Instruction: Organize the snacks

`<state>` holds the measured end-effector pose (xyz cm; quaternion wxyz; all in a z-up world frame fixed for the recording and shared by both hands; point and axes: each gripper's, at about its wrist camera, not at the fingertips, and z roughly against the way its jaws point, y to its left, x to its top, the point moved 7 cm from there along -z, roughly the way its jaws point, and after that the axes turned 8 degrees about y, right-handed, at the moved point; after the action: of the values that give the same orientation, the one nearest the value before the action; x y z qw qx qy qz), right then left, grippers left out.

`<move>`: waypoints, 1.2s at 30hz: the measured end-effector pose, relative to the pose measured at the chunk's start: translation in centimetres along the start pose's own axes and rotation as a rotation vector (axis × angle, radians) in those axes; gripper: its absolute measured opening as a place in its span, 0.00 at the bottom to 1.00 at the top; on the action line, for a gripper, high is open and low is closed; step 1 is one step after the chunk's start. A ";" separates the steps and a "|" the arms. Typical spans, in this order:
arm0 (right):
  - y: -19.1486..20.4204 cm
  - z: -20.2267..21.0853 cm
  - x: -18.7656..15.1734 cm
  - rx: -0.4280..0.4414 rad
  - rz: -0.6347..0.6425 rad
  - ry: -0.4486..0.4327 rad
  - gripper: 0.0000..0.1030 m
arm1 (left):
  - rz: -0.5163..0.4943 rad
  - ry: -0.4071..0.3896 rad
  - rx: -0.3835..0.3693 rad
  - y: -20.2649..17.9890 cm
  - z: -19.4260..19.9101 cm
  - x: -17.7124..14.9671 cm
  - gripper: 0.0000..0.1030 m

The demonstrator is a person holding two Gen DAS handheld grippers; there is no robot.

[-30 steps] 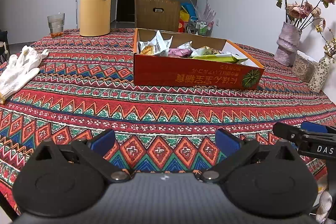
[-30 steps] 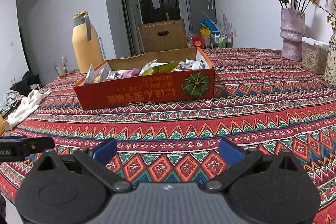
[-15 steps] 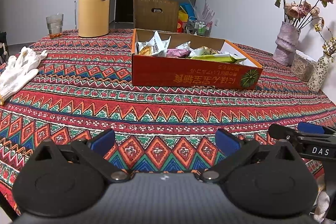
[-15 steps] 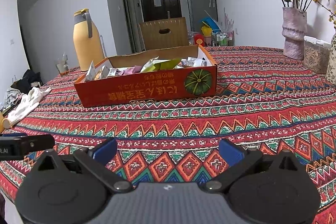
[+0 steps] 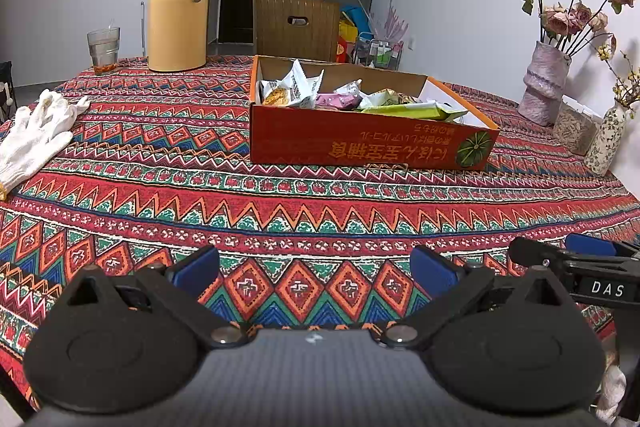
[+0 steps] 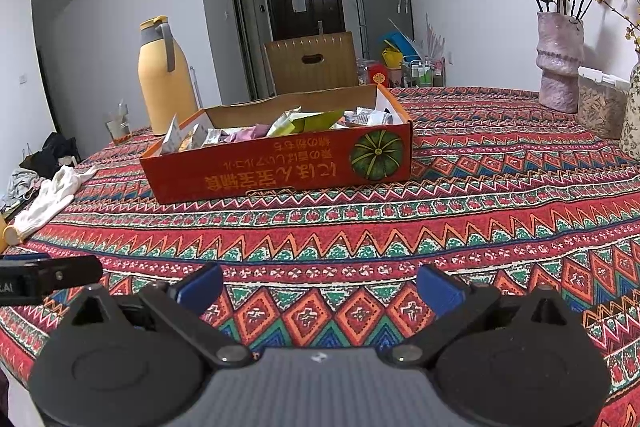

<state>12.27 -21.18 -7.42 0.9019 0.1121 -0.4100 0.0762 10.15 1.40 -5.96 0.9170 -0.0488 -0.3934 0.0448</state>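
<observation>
Left wrist view: left gripper (image 5: 314, 269) spread wide, blue pads (image 5: 196, 267) empty above patterned tablecloth (image 5: 280, 203). Red cardboard box (image 5: 360, 145) at 12 o'clock, well apart, packed with wrapped snacks (image 5: 340, 99). Yellow thermos (image 5: 179, 7) at 11 o'clock, drinking glass (image 5: 103, 49) beside it. White gloves (image 5: 36, 135) at 10 o'clock. Pink vase (image 5: 546, 83) at 2 o'clock.

Right wrist view: right gripper (image 6: 320, 285) likewise wide open, nothing held. Same box (image 6: 280, 163) at 12 o'clock, snacks (image 6: 288, 125) inside. Tip of left gripper (image 6: 48, 279) at 9 o'clock.
</observation>
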 end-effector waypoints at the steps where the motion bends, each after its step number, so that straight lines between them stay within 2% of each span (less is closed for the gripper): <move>1: 0.0 0.0 0.0 0.000 0.000 0.000 1.00 | 0.000 0.000 0.000 0.0 0.0 0.0 1.00; 36: 0.0 0.0 0.0 0.000 0.000 0.001 1.00 | -0.003 -0.003 -0.010 -0.5 0.1 0.0 1.00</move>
<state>12.23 -21.17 -7.42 0.9021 0.1122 -0.4097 0.0764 10.09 0.93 -5.79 0.9162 -0.0527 -0.3950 0.0417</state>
